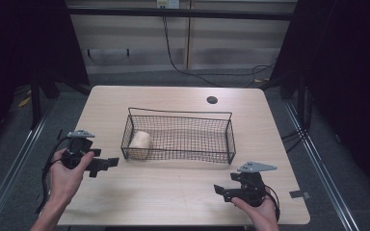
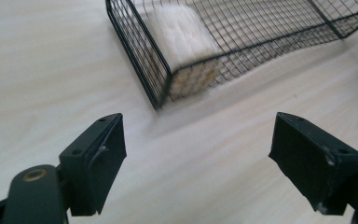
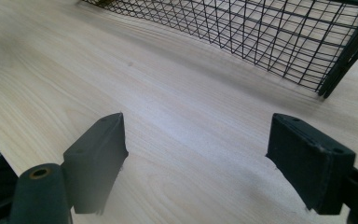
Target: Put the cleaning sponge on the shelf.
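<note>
High view first: I see my left gripper [image 1: 107,164] near the tabletop's left edge and my right gripper [image 1: 220,190] near its front right corner, both empty, well apart from the black wire mesh basket [image 1: 183,153] at the light wooden tabletop's [image 1: 173,192] middle. A pale cylindrical roll [image 1: 140,142] lies in the basket's left end.

Left gripper view: my jaws stand wide apart over bare wood, the basket [image 2: 140,51] corner and roll [image 2: 182,32] just ahead.

Right gripper view: jaws spread wide, holding nothing, the basket [image 3: 279,42] beyond them.
</note>
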The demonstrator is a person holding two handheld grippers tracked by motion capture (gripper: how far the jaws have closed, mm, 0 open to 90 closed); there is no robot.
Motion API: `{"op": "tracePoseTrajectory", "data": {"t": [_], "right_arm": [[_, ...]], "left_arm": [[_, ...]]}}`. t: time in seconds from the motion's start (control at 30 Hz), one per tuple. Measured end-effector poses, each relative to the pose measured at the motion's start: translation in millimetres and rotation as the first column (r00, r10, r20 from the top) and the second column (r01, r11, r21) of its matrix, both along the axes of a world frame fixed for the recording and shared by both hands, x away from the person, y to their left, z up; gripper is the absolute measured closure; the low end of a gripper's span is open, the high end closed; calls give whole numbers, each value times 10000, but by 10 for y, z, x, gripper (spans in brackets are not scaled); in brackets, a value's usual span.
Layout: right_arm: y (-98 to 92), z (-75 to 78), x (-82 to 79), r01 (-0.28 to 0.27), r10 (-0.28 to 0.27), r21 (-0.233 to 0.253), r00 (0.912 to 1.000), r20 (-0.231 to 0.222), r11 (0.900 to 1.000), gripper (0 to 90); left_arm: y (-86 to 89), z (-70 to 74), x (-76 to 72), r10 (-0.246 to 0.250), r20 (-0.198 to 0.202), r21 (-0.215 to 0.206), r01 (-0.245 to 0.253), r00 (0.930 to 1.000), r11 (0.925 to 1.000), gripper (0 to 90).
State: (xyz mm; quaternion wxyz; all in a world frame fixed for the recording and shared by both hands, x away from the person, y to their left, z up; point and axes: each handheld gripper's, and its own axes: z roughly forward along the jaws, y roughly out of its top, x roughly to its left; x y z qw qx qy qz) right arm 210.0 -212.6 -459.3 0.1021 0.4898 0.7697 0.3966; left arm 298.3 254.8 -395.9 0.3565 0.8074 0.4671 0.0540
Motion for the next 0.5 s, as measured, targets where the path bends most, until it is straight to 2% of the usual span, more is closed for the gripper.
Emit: {"op": "tracePoseTrajectory", "data": {"t": [0.07,0.13,0.17,0.27,0.33,0.43,0.5], "right_arm": [[2,-6,-2,26,-26,12,10000,-12,10000,190],[5,-9,-13,84,-84,31,10000,-1,10000,190],[6,-7,-16,71,-71,48,10000,1,10000,190],[-2,-14,-17,101,-101,51,9999,82,9999,190],[-6,-23,-12,178,-179,72,9998,73,9998,190],[-7,-45,-5,315,-315,142,9995,24,9994,190],[-1,-64,1,407,-407,31,9992,4,9992,190]], "left_arm": [[10,-42,-93,96,258,155,-100,9996,9998,183],[28,-110,-186,209,336,-95,-206,9992,9997,183],[34,-147,-234,198,391,-28,-197,9990,9998,183],[56,-246,-368,59,277,-30,-58,9996,10000,183],[82,-270,-435,151,286,-250,-144,9995,9996,183],[93,-337,-543,48,334,-1064,-12,9994,9943,183],[74,-413,-594,-128,317,-1020,159,9994,9947,183]]}}
